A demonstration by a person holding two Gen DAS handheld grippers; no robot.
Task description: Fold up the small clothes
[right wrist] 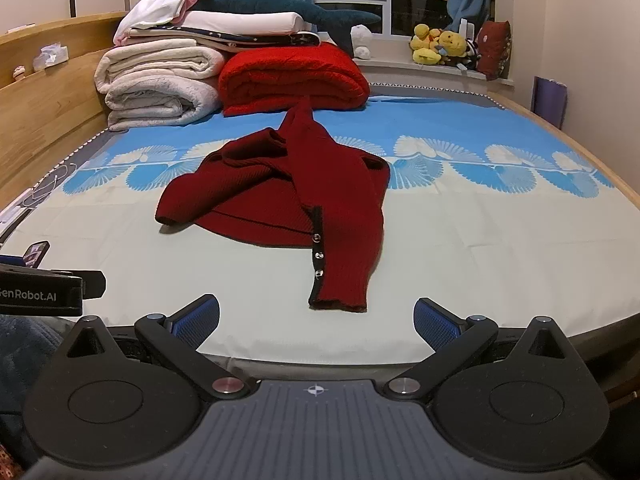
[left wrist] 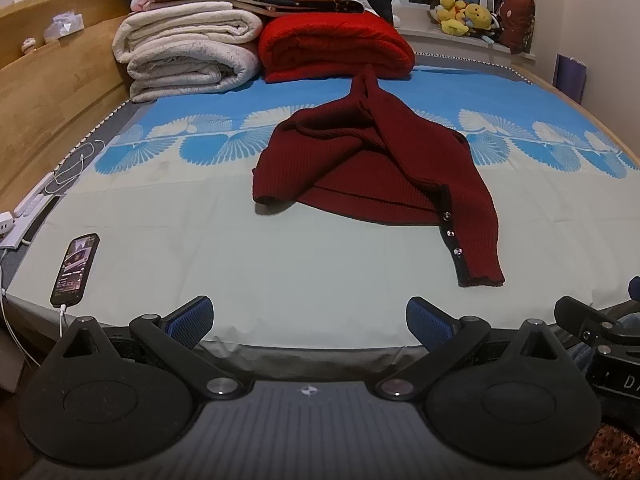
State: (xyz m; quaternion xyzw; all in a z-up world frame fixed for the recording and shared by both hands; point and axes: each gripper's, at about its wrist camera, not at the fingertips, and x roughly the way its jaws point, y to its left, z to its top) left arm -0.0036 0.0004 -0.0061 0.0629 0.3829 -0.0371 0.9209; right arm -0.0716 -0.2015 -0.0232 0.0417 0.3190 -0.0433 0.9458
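A dark red knit cardigan (left wrist: 372, 168) lies crumpled on the bed sheet (left wrist: 200, 248), one sleeve stretched toward the front with three snap buttons along its dark edge. It also shows in the right wrist view (right wrist: 288, 208). My left gripper (left wrist: 310, 320) is open and empty at the bed's front edge, short of the cardigan and left of the sleeve cuff. My right gripper (right wrist: 316, 322) is open and empty at the front edge, just short of the sleeve cuff (right wrist: 338, 302).
Folded white blankets (left wrist: 188, 52) and a red blanket (left wrist: 332, 48) are stacked at the far end. A phone (left wrist: 75, 270) with a cable lies at the front left, a power strip (left wrist: 12, 224) beyond it. A wooden headboard (left wrist: 48, 92) runs along the left. Plush toys (right wrist: 440, 48) sit on the sill.
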